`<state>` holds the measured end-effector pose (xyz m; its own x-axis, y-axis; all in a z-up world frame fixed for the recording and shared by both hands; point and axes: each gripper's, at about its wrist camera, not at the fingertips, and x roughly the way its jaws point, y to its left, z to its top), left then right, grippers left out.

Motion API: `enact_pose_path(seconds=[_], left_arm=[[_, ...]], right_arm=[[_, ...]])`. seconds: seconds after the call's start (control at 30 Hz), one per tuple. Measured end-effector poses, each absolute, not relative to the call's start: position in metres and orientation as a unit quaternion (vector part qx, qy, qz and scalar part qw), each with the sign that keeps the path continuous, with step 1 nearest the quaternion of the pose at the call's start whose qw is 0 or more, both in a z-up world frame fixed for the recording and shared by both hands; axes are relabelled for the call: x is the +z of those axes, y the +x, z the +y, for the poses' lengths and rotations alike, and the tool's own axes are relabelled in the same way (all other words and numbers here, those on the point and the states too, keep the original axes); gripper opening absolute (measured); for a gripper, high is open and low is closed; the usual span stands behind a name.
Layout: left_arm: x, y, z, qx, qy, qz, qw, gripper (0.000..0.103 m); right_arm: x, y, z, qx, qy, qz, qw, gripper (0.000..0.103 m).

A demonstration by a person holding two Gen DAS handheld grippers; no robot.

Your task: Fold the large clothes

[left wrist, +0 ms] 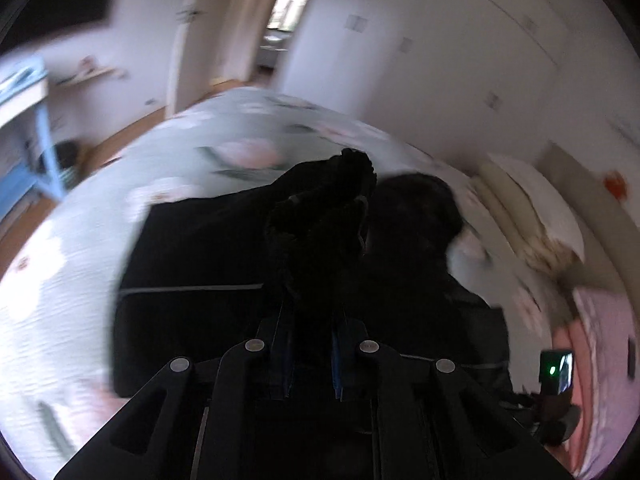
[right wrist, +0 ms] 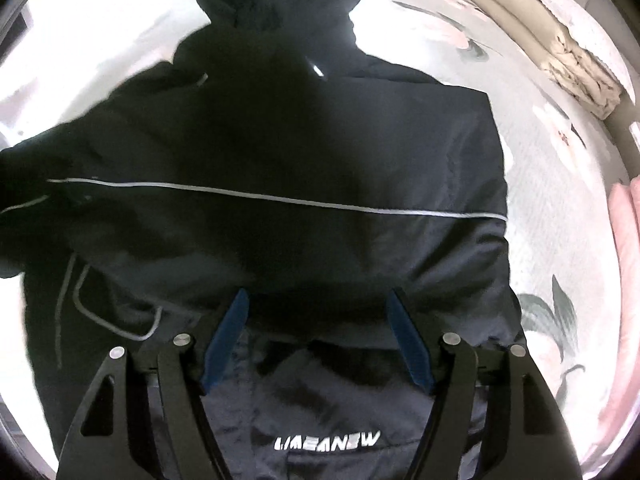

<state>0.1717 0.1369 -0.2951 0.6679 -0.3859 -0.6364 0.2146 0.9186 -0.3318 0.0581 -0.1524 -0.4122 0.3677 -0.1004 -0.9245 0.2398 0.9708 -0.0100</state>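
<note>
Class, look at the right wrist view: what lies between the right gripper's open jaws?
Only the dark jacket itself: the right gripper hangs open over its fabric, above the white logo. Nothing is pinched.

Both views are fisheye, with straight lines bent toward a dark round rim. The left wrist view is streaked with motion blur across the bedspread (left wrist: 80,280) and walls, and daylight glows from a far window (left wrist: 286,12). The right wrist view is sharper, the bedspread washed out white at left, while the black jacket (right wrist: 280,152) loses detail in shadow.
</note>
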Motion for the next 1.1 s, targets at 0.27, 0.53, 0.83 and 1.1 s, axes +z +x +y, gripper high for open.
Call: enact_pose_path(seconds=[0.27, 0.53, 0.83, 1.1], left_arm=[[-0.34, 0.187, -0.024, -0.258, -0.064, 0.398, 0.878, 0.014], [-0.419, 0.167, -0.093, -0.326, -0.039, 0.497, 0.803, 0.078], [-0.402, 0.14, -0.04, -0.356, -0.071, 0.506, 0.783, 0.078], [-0.388, 0.114, 0.046, -0.266, -0.106, 0.509, 0.812, 0.078]], right_arm=[[-0.393, 0.026, -0.186, -0.092, 0.091, 0.559, 0.819, 0.074], [-0.406, 0.013, -0.225, -0.086, 0.118, 0.57, 0.808, 0.074], [-0.395, 0.029, -0.233, -0.01, 0.18, 0.541, 0.821, 0.075], [-0.423, 0.098, -0.213, 0.087, 0.293, 0.532, 0.79, 0.075]])
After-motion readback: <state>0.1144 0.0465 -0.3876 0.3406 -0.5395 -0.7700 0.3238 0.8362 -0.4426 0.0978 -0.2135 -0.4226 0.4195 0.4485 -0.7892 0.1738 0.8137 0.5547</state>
